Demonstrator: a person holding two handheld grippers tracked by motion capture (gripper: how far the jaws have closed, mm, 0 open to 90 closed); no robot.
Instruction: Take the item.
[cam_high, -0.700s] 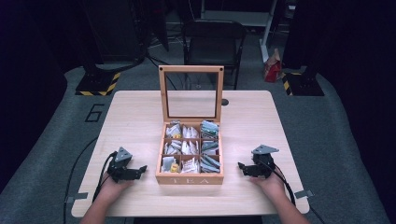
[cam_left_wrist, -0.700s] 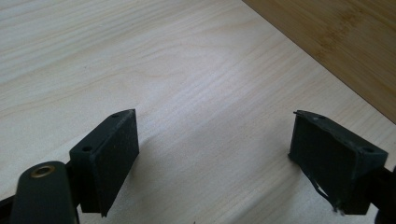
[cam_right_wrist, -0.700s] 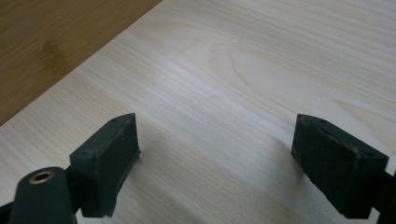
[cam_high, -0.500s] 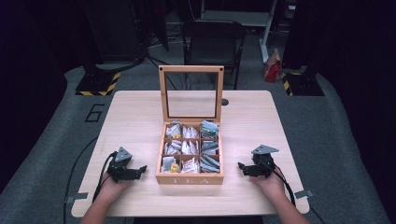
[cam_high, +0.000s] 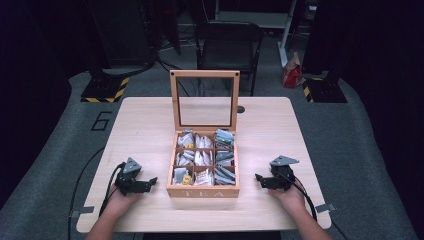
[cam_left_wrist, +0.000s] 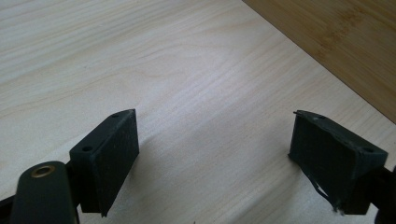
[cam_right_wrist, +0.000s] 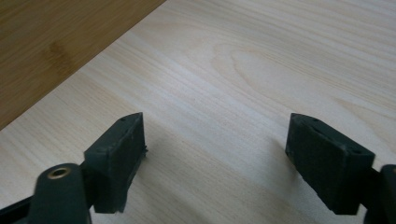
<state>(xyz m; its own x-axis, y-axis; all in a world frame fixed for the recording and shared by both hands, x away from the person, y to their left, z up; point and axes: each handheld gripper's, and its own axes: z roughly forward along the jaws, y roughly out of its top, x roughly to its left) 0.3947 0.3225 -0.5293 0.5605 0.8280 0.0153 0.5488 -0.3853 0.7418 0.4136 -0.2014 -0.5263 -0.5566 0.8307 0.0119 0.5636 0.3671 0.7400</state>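
One wooden tea box (cam_high: 202, 191) sits on one table (cam_high: 140, 125), its single glass lid (cam_high: 204, 100) upright at 12 o'clock. Inside are nine compartments, three by three, all holding tea bags (cam_high: 200, 158). Two grippers: left gripper (cam_high: 148, 184) at 9 o'clock, right gripper (cam_high: 260, 179) at 3 o'clock. One chair (cam_high: 227, 47) stands beyond.

A pale, wood-grained tabletop (cam_high: 140, 130) is seen. A honey-brown wooden tea box (cam_high: 202, 190) is lettered "TEA" in white. Black tongs (cam_left_wrist: 212, 163) are shown. Yellow-and-black hazard stripes (cam_high: 105, 95) are marked on the grey floor (cam_high: 45, 150).
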